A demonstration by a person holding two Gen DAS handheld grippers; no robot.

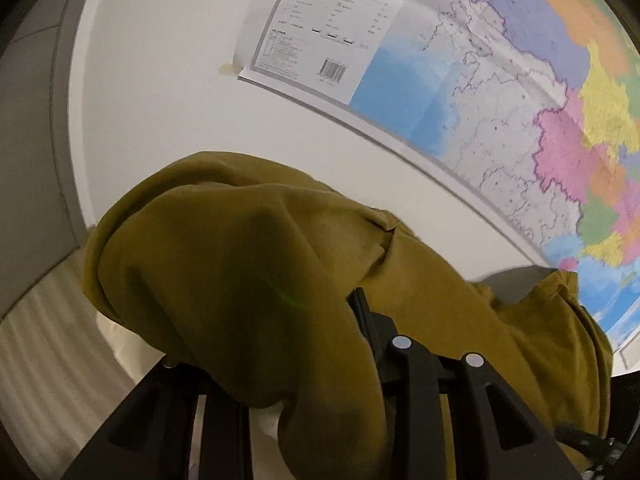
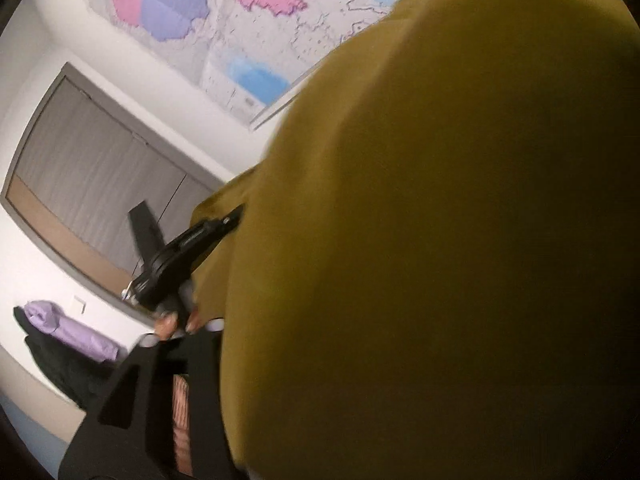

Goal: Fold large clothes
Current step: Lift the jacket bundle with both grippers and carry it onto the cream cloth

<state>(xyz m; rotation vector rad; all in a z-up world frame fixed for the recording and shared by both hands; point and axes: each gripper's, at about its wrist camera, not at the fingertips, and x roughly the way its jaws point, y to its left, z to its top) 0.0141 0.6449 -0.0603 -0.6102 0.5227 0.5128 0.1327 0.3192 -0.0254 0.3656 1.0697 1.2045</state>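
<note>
A mustard-yellow garment [image 1: 248,264] hangs in the air in front of a wall, held up by both grippers. In the left wrist view it drapes over my left gripper [image 1: 352,316] and hides its fingertips; the jaws are closed on the cloth. In the right wrist view the same garment [image 2: 440,240] fills most of the frame and covers my right gripper's [image 2: 224,344] tips, which pinch the cloth. The left gripper also shows in the right wrist view [image 2: 232,216], gripping the garment's upper edge a short way off.
A large coloured map [image 1: 500,92] hangs on the white wall behind the garment. A grey-framed window with curtains [image 2: 92,184] is at the left. Purple and black clothes [image 2: 68,336] lie in a pile lower left.
</note>
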